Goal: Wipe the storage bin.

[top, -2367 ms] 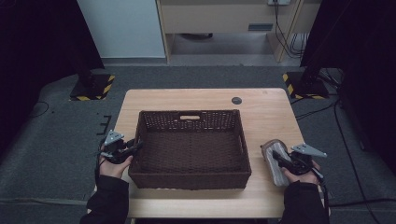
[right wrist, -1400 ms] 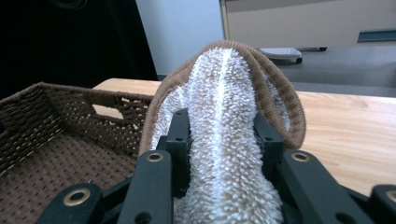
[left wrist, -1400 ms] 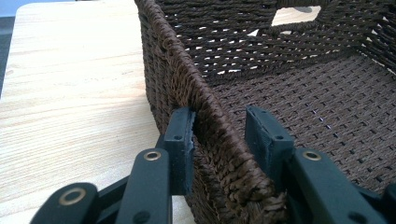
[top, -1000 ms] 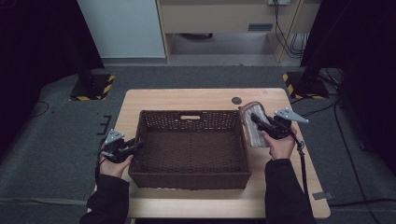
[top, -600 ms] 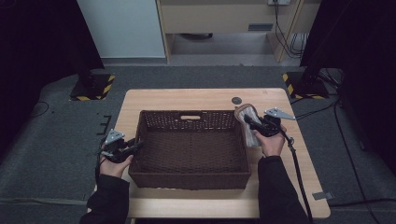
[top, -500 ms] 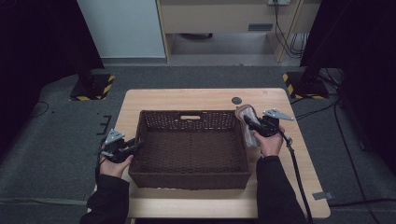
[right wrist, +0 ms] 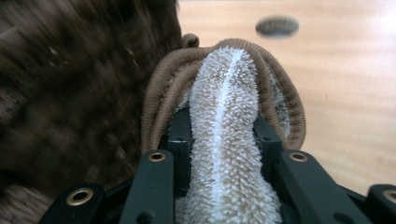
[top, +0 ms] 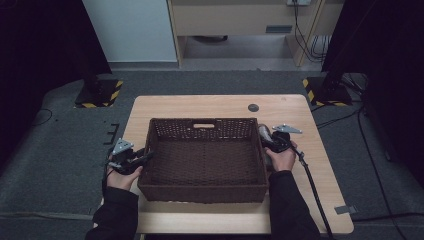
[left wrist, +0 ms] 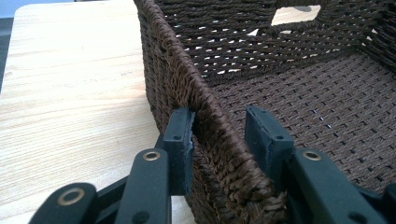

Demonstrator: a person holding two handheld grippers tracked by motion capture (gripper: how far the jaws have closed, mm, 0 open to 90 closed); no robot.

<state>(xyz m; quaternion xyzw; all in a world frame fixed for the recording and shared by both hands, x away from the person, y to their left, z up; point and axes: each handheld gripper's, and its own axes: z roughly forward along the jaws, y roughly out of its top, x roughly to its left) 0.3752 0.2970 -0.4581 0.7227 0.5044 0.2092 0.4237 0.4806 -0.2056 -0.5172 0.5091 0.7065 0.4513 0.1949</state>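
Your left claw clamps basket wall, steadying it; your right claw grips fuzzy slipper beside rim. Next: lift it over, release inside.

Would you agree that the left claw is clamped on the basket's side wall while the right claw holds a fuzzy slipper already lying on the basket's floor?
Not quite. The left claw does straddle the basket wall, but the right claw holds the slipper outside the basket, beside its right wall above the table, as the high view and right gripper view show.
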